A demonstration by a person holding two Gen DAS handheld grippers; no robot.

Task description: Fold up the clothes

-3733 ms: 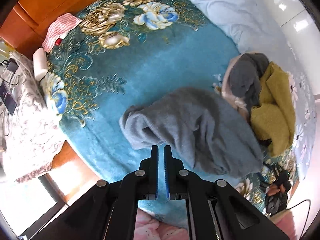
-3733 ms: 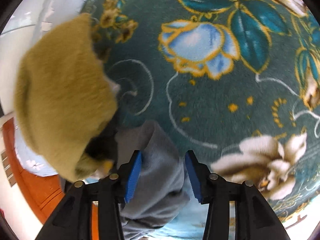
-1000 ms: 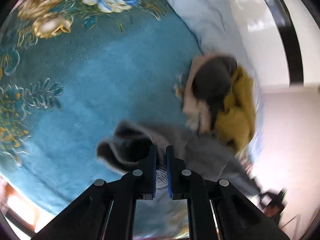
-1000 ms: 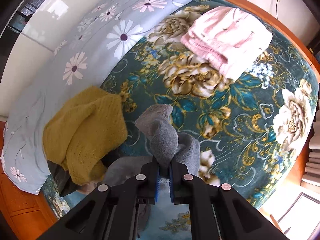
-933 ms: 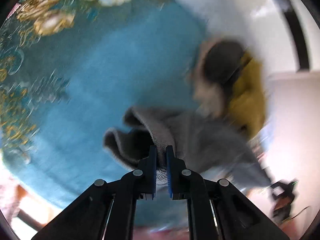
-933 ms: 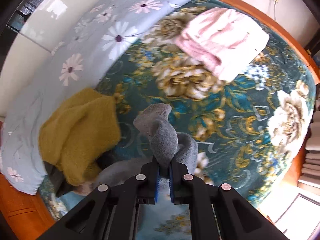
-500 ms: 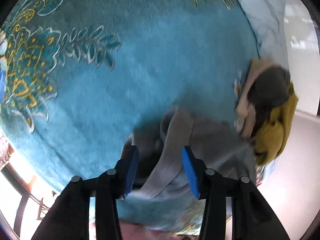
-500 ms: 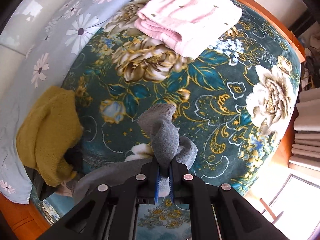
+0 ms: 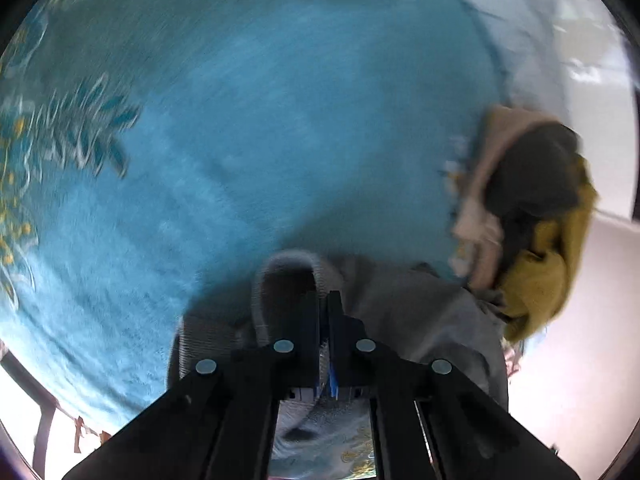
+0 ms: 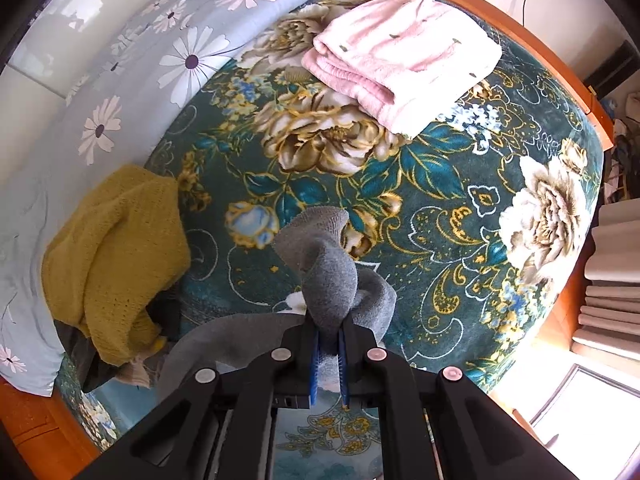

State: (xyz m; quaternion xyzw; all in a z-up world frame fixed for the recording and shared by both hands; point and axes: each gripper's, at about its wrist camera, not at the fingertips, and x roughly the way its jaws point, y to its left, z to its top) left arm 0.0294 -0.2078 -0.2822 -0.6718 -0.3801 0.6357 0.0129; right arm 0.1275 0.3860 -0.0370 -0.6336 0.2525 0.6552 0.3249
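Left wrist view, blurred: left gripper [image 9: 323, 300] pressed together at the ribbed opening of the grey garment [image 9: 420, 312], apparently pinching its edge, though blur and the fingers hide the contact itself. Garment sprawled on the teal blanket [image 9: 240, 140], running from the jaws off to the right toward the heap [image 9: 536, 216] of mustard, dark and beige clothes at the blanket's edge; heap touching or just overlapping the grey cloth's far end. Long axis thus roughly left to right across the view, the near end under this gripper. Right wrist view, sharp: right gripper [image 10: 328, 334] pointing down, pinching a bunched fold of the same grey garment [image 10: 324, 272], a cuff-like end standing up beyond the fingertips. Rest of the cloth trailing down and left from the jaws toward the mustard sweater [image 10: 116, 256], which lies well left of the gripper, beside the daisy-print quilt [image 10: 132, 64]. Folded pink towel [image 10: 400, 60] well apart at the top, on the floral blanket [image 10: 480, 200]. Judged: each gripper on an opposite end, so next a spreading apart along that axis to stretch the garment flat; likely snag where grey cloth meets the heap.
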